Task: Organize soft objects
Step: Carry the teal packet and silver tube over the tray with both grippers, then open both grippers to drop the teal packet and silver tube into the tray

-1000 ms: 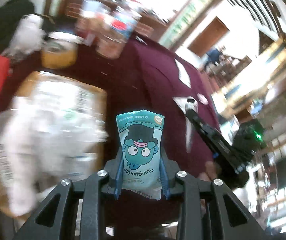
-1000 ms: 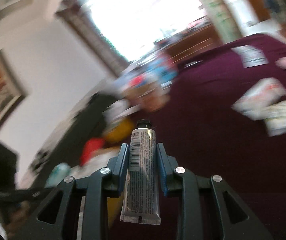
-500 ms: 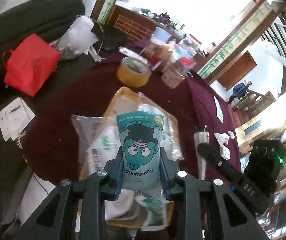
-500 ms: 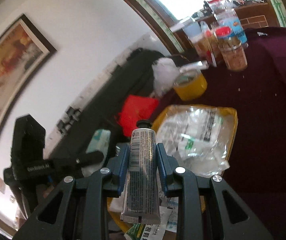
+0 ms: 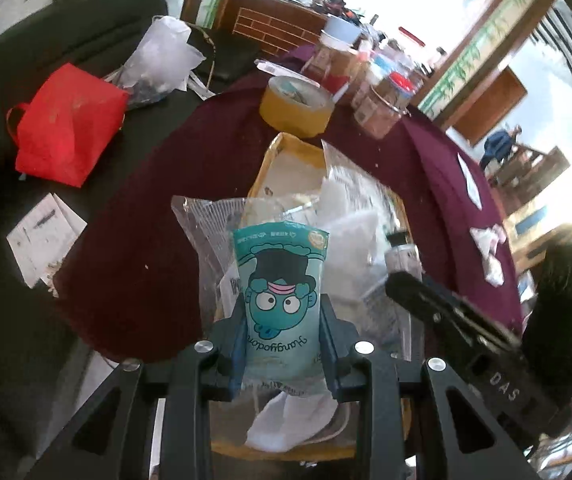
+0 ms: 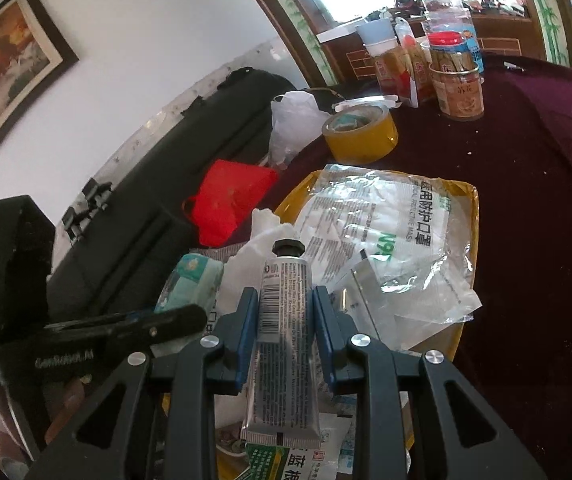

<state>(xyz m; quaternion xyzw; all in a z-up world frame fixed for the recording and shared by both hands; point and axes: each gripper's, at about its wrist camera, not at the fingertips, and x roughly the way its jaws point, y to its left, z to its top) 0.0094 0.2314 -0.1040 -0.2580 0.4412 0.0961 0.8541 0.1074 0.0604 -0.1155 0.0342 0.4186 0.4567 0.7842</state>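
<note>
Clamping narrowly — left fingers [image 5: 238,332] on teal pouch [image 5: 282,296], right fingers [image 6: 246,328] on tube [image 6: 282,344].

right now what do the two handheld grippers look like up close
Both match: the left gripper and right gripper have matte black angular frames with triangular cut-outs, silver round screw heads on the linkages, and blue pads on the fingers. Seen from the other side, the right one carries white "DAS" lettering and a green light; the left one's body shows white lettering too blurred to read.
</note>
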